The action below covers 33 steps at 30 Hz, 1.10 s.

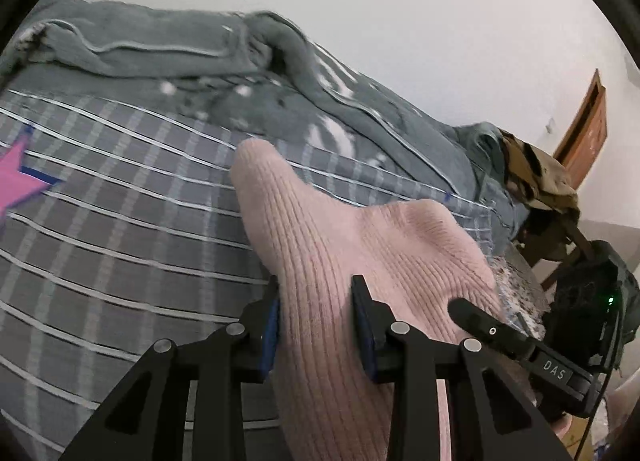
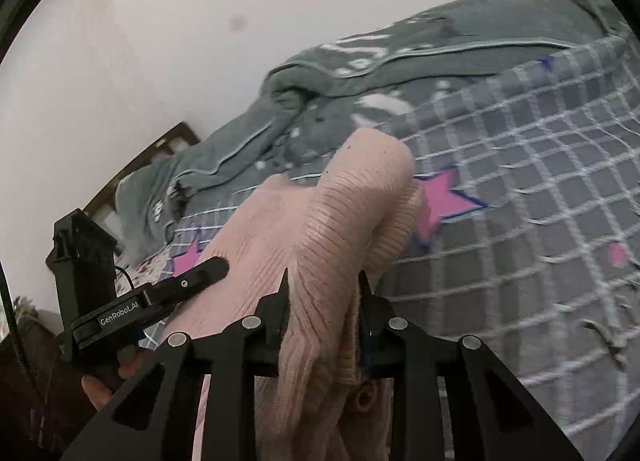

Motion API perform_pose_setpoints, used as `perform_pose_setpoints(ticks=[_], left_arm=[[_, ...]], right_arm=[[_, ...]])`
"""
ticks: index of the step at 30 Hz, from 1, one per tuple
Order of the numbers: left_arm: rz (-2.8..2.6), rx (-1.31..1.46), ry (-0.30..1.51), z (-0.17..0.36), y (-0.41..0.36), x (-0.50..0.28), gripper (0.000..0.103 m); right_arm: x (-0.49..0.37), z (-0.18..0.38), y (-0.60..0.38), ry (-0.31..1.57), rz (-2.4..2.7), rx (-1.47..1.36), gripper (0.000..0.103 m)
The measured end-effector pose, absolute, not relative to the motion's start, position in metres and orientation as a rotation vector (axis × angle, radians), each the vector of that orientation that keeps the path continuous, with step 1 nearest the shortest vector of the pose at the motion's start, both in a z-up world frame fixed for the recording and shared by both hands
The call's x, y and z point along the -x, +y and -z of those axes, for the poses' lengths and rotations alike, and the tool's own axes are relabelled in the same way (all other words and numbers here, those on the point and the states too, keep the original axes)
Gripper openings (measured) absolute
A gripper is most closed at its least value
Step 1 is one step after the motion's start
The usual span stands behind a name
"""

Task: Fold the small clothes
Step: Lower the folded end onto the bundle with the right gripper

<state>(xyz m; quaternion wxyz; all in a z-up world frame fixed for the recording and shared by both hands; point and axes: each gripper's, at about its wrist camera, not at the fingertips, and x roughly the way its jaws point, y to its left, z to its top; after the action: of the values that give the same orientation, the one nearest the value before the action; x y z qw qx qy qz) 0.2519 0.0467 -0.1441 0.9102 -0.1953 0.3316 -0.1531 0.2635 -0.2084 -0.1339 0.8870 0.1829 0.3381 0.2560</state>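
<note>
A pink ribbed knit garment (image 1: 340,245) hangs lifted above the grey checked bedsheet (image 1: 120,221). My left gripper (image 1: 316,285) is shut on the pink knit, with the fabric bunched between its fingers. My right gripper (image 2: 324,281) is shut on another part of the same pink knit garment (image 2: 320,217), which folds over ahead of its fingers. The right gripper shows in the left wrist view (image 1: 500,333), and the left gripper shows in the right wrist view (image 2: 180,285), both touching the knit.
A grey blanket (image 1: 160,45) is heaped along the far side of the bed by the white wall. Pink stars (image 2: 444,201) are printed on the bedsheet (image 2: 520,181). A chair with piled clothes (image 1: 536,177) stands past the bed edge. A wooden headboard (image 2: 160,149) is behind.
</note>
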Motion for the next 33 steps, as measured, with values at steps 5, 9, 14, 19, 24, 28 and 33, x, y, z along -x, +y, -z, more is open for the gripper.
perform_pose_setpoints(ticks=[5,9,14,19,24,28,33], left_arm=[[0.246,0.421,0.696,0.151,0.086,-0.252,0.032],[0.226,0.414,0.755,0.167,0.091,-0.26,0.037],[0.204,0.346,0.71,0.161,0.088,-0.252,0.042],[0.191,0.373,0.715,0.162,0.092,-0.248,0.042],[0.174,0.357,0.705,0.162,0.089,-0.238,0.05],[0.176,0.345,0.69,0.16,0.085,-0.224,0.053],[0.165,0.325,0.649,0.155,0.085,-0.203,0.053]], right_arm=[[-0.273,0.135,-0.159,0.705,-0.568,-0.328,0.026],[-0.274,0.152,-0.143,0.736,-0.501,-0.245,0.03],[-0.271,0.154,-0.156,0.739,-0.48,-0.215,0.038],[-0.242,0.137,-0.165,0.656,-0.466,-0.131,0.038],[-0.218,0.128,-0.168,0.634,-0.518,-0.094,0.038],[-0.209,0.13,-0.162,0.62,-0.535,-0.111,0.037],[-0.202,0.137,-0.161,0.541,-0.461,-0.137,0.007]])
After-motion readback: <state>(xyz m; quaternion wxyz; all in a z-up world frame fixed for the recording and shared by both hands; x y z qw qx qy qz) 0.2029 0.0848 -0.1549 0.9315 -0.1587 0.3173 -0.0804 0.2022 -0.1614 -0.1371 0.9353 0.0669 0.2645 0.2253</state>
